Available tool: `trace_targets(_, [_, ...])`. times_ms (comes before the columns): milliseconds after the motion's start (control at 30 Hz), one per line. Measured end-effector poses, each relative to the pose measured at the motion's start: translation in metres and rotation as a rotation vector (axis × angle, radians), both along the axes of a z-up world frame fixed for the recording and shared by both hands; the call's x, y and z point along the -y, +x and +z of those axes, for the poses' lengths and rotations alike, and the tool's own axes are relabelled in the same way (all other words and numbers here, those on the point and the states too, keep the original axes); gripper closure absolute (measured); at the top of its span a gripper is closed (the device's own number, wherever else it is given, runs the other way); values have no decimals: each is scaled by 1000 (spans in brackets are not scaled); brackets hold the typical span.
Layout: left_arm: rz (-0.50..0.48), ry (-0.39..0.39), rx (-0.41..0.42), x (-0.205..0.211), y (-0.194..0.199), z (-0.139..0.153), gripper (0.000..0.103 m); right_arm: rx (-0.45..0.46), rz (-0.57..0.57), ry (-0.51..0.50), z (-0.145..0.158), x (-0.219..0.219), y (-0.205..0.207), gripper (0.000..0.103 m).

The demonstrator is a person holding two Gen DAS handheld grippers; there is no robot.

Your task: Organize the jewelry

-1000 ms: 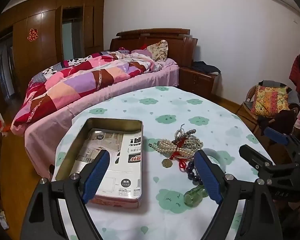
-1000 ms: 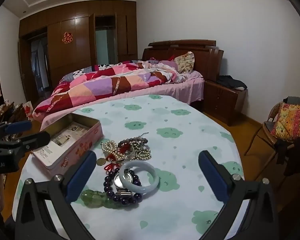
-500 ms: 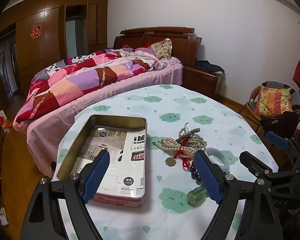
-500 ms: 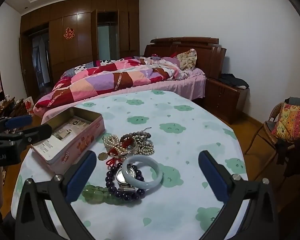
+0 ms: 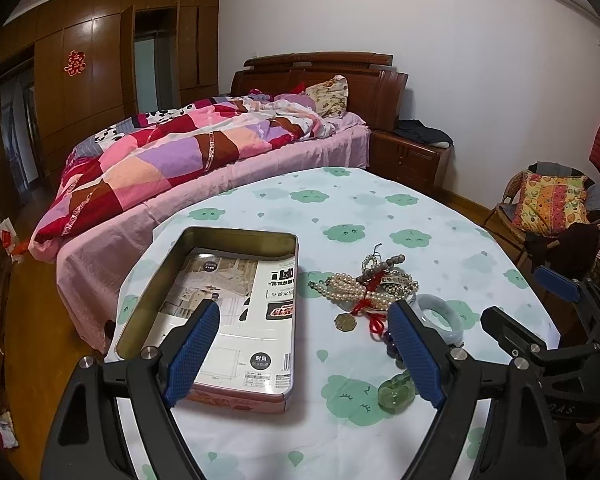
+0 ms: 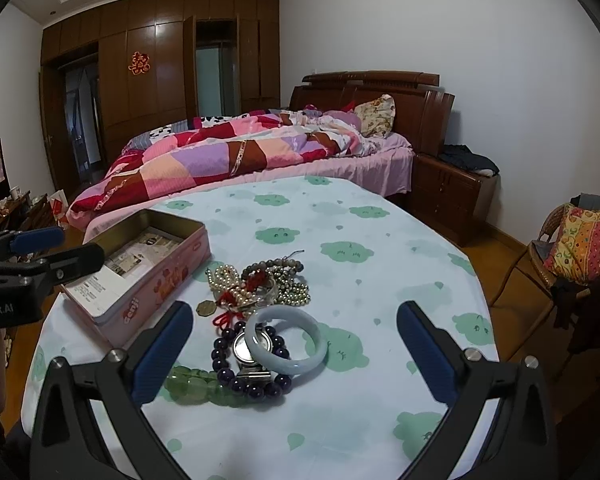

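A heap of jewelry lies on the round table: pearl strands, a pale jade bangle, a purple bead bracelet, green beads, a watch and a brass coin pendant. An open pink tin with a printed sheet inside stands to their left. My left gripper is open and empty, low over the tin's near right corner. My right gripper is open and empty, hovering over the bangle.
The table has a pale cloth with green cloud prints. A bed with a patchwork quilt stands behind it. A nightstand is at the back right and a chair with a bright cushion at the right.
Both grippers have drifted slightly, and the jewelry heap and tin sit a little nearer in both views. Nothing was taken hold of.
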State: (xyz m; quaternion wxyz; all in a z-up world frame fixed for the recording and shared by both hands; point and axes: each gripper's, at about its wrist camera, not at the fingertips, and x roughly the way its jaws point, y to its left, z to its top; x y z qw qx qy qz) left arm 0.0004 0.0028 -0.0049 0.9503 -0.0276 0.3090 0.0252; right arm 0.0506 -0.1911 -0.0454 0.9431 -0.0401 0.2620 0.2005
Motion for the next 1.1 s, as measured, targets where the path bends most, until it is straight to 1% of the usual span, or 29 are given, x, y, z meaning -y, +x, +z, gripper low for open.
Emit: trace_targets(1100, [2, 4, -4, -1, 0, -1, 17, -7, 1, -5, 0, -1, 0, 0])
